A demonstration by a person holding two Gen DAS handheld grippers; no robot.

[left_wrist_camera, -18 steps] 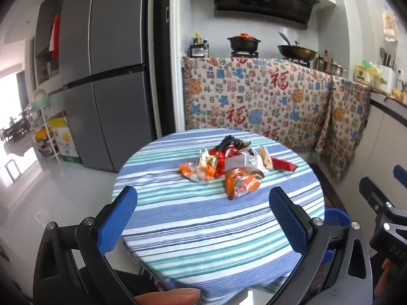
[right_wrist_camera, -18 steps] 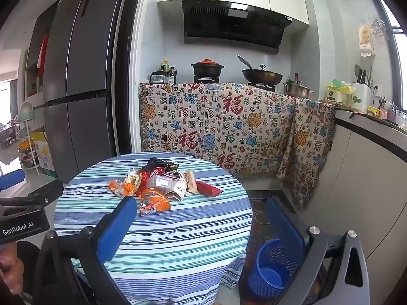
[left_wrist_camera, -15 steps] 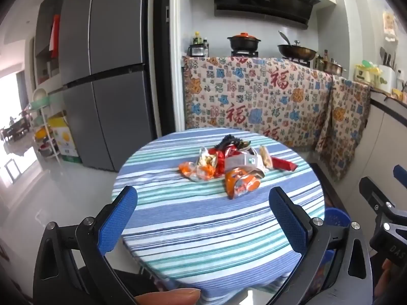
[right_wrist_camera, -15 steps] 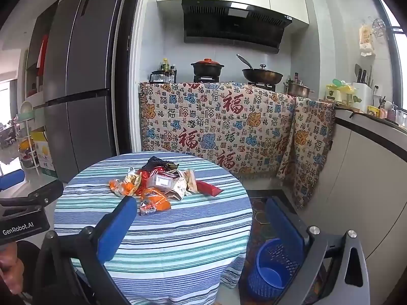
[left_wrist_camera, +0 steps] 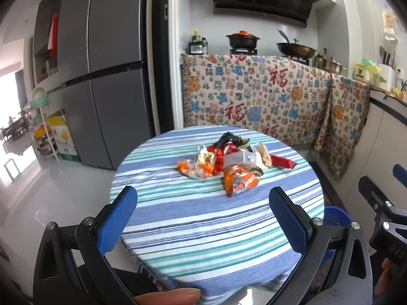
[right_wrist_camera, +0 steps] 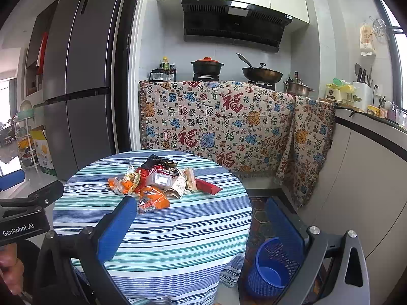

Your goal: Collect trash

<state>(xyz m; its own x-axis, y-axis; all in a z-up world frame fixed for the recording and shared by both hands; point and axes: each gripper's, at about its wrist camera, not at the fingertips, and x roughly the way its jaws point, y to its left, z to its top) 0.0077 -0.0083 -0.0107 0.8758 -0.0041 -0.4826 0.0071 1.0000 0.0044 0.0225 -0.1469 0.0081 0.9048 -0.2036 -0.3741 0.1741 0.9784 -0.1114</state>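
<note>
A heap of crumpled snack wrappers (left_wrist_camera: 229,158) (right_wrist_camera: 157,181), orange, red, white and black, lies on the far half of a round table with a blue-and-green striped cloth (left_wrist_camera: 203,228) (right_wrist_camera: 183,233). A blue mesh waste basket (right_wrist_camera: 271,268) (left_wrist_camera: 334,216) stands on the floor to the right of the table. My left gripper (left_wrist_camera: 203,203) hovers open over the near half of the table, short of the wrappers, with nothing between its blue pads. My right gripper (right_wrist_camera: 201,211) is open too, held off the table's near right side, above the basket.
A grey refrigerator (left_wrist_camera: 101,76) stands at the back left. A patterned cloth (right_wrist_camera: 216,127) hangs over the counter behind the table, with pots on the stove above. A white cabinet front (right_wrist_camera: 368,190) runs along the right. A rack (left_wrist_camera: 43,127) stands far left.
</note>
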